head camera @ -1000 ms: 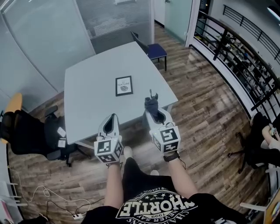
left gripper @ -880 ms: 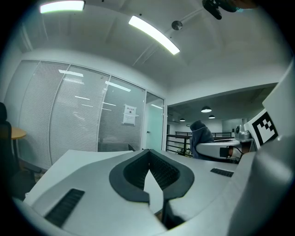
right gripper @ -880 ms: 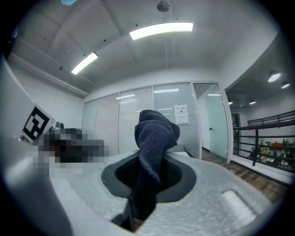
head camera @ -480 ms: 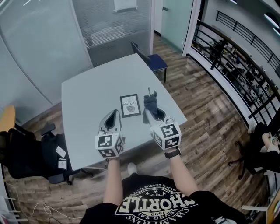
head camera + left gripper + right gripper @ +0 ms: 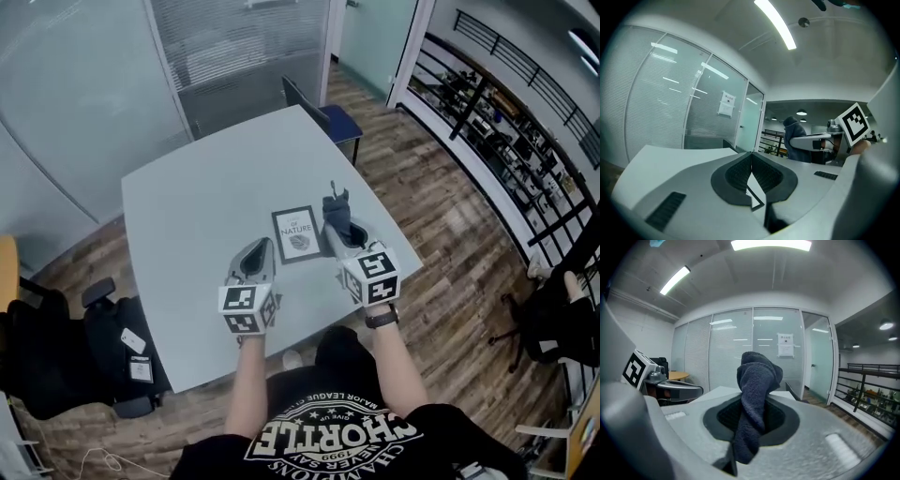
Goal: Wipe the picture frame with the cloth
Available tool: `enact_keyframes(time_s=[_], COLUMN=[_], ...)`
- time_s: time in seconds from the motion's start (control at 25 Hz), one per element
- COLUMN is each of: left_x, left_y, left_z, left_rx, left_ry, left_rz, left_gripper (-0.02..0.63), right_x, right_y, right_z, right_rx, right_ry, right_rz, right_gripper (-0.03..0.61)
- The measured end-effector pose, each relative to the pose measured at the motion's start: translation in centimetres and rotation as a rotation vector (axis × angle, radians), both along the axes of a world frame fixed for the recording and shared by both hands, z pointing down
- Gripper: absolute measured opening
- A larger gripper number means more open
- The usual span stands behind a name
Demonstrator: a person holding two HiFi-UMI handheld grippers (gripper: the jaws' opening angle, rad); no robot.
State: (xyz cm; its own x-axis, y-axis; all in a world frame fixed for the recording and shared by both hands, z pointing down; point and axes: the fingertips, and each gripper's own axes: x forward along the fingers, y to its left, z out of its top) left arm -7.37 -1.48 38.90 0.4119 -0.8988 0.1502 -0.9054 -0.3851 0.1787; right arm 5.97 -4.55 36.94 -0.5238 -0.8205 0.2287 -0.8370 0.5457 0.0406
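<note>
A black picture frame (image 5: 296,234) with a white print lies flat near the table's front edge. A dark grey cloth (image 5: 336,212) sticks up from my right gripper (image 5: 339,228), which is shut on it just right of the frame; in the right gripper view the cloth (image 5: 755,401) fills the space between the jaws. My left gripper (image 5: 259,251) is just left of the frame, jaws shut on nothing. In the left gripper view its tips (image 5: 751,153) meet, a corner of the frame (image 5: 756,194) shows below them, and the right gripper's cloth (image 5: 795,139) is off to the right.
The pale grey table (image 5: 197,206) is bare apart from the frame. A blue chair (image 5: 323,112) stands at its far corner and black office chairs (image 5: 56,356) at its left. Glass walls stand behind; a railing (image 5: 506,122) runs along the right over wooden floor.
The person has stepped up to the table. Both grippers have moved forward over its front edge and now flank the frame, the right one still gripping the cloth.
</note>
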Motion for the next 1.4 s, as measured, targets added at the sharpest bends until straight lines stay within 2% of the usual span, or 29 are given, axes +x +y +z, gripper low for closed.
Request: enact_keyframes(time_s=[0.28,0.52,0.76,0.96,1.12,1.28,1.4], left_x=[0.5,0.9,2.1,2.5,2.5,2.7,3.1], left_y=[-3.7,-6.6,-9.3,-10.8,-11.2,-10.9,-10.7], left_z=[7.5,13.9,19.3,23.6,26.6,30.0,31.9], left_rx=[-0.160,-0.299,-0.442,-0.542,-0.609,-0.696,-0.739], left_ry=[-0.010,-0.052,-0.053,-0.052,-0.042,-0.020,-0.008], left_rz=[0.087,0.091,0.083,0.089,0.091,0.083,0.083], left_gripper=[0.006,0.006,0.006,0.006,0.006,0.006,0.006], right_x=[-0.6,-2.6,-3.8,-6.3,-9.2,-11.6,-12.4], right_y=[-5.6,-10.5,-15.2,-18.2,-19.6,-20.1,-20.4], right_z=[5.3,9.6,12.9,16.2,19.7,24.5,28.3], right_rx=[-0.110,-0.177,-0.221,-0.240,-0.261,-0.323,-0.328], right_ry=[0.068,0.136,0.235,0.381,0.539,0.691,0.809], right_rz=[-0.049,-0.160,-0.286,-0.466,-0.638,-0.829,-0.955], right_gripper=[0.072,0.072,0.072,0.072,0.072,0.071,0.071])
